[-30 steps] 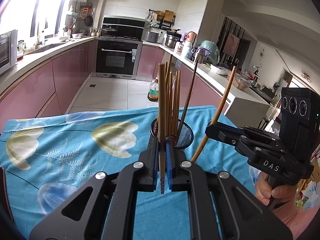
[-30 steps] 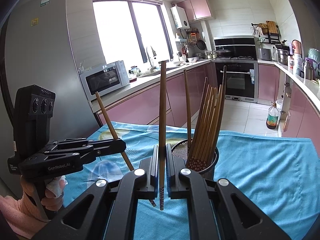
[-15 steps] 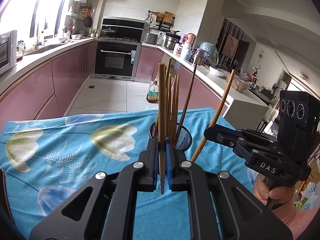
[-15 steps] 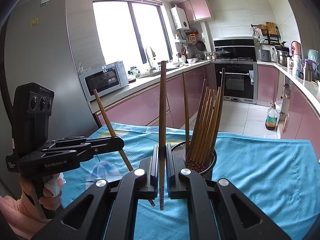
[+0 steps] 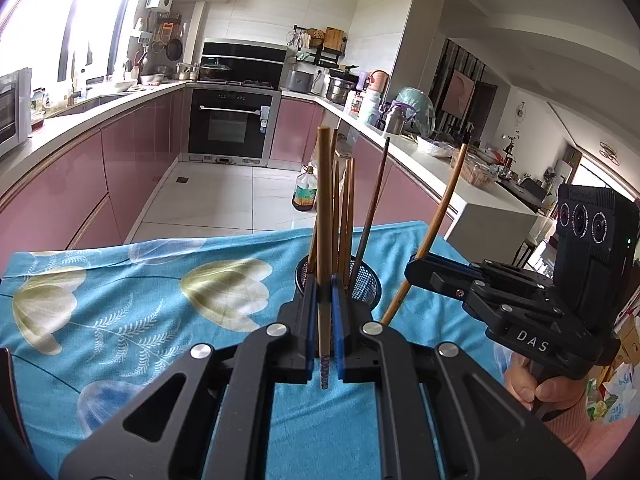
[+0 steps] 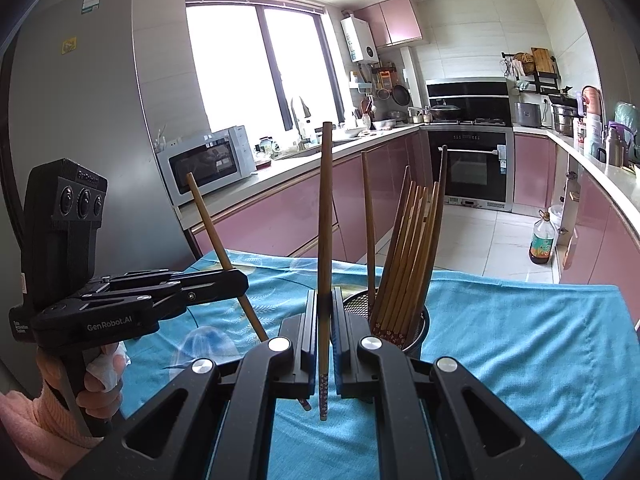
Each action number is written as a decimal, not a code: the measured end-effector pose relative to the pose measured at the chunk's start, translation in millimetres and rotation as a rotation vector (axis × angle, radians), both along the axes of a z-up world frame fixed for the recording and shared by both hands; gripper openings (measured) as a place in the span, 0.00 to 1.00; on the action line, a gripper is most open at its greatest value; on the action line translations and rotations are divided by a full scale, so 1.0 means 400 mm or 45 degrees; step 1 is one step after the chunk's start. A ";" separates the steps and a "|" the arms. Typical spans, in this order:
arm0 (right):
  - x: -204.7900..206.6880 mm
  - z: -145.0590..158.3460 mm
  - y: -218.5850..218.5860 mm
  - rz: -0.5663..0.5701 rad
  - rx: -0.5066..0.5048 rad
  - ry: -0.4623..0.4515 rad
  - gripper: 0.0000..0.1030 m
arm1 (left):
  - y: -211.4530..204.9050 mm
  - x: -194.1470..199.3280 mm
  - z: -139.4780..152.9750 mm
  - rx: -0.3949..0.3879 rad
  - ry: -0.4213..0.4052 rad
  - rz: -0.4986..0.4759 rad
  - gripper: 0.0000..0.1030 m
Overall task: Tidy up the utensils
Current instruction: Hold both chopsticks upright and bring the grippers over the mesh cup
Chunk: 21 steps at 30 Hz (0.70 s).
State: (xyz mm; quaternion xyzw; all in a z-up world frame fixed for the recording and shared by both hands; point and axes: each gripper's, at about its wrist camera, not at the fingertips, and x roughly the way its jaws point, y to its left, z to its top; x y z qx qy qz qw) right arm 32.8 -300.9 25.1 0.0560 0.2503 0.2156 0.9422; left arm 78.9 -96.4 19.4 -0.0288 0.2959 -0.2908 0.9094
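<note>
You had one chopstick pinched in each claw. The left gripper (image 5: 324, 336) was closed on its chopstick (image 5: 323, 216), held nearly upright with the patterned tip hanging just below the fingers. The right gripper (image 6: 325, 344) clamped its own chopstick (image 6: 325, 216) the same way — long axis vertical, tip down.

The mesh holder (image 5: 366, 280) stood on the blue cloth (image 5: 120, 300) straight ahead of your left claw, just beyond the fingertips, with the other chopsticks leaning in it. From your right claw the same holder (image 6: 416, 328) lay ahead and slightly to the right, also near. Both sticks already ran roughly parallel to the bundle, so I judged the coming move to be a short carry forward over the rim and a release — the left looked marginally better lined up.
</note>
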 end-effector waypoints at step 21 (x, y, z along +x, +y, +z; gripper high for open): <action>0.018 0.012 -0.009 -0.008 -0.003 -0.031 0.05 | 0.014 0.006 0.021 -0.021 -0.029 -0.014 0.07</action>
